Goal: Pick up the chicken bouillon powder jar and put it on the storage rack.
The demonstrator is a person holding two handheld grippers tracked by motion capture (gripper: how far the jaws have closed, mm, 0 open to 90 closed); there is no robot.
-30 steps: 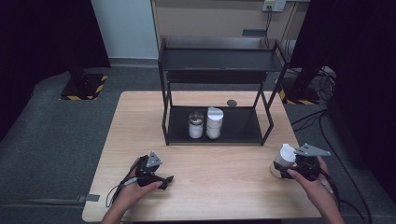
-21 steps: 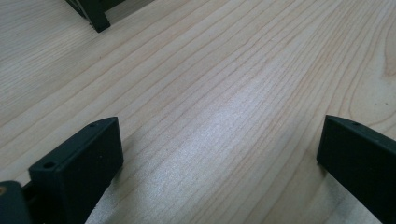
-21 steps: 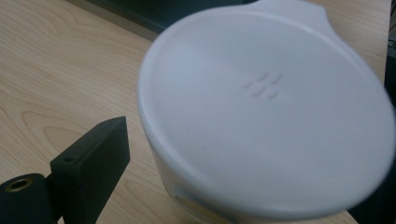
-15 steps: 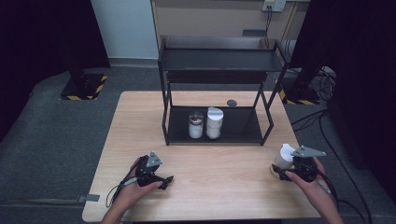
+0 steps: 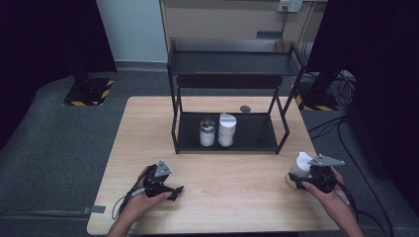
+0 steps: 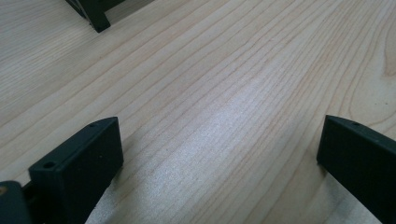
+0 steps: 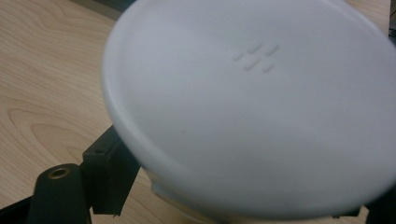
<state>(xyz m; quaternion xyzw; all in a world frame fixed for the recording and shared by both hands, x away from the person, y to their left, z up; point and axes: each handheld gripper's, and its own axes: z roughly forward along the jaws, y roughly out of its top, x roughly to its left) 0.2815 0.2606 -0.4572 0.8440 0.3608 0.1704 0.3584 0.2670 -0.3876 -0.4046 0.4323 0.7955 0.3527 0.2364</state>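
At the lower right of the high view, the right gripper [image 5: 302,178] has its jaws around a white-lidded jar [image 5: 300,167] standing on the table [image 5: 237,197] — they have just been closing and now grasp it. At lower left, the left gripper [image 5: 174,190] rests released, nothing between its jaws. Farther up — a black shelf [image 5: 232,64] holding two jars [image 5: 217,131].
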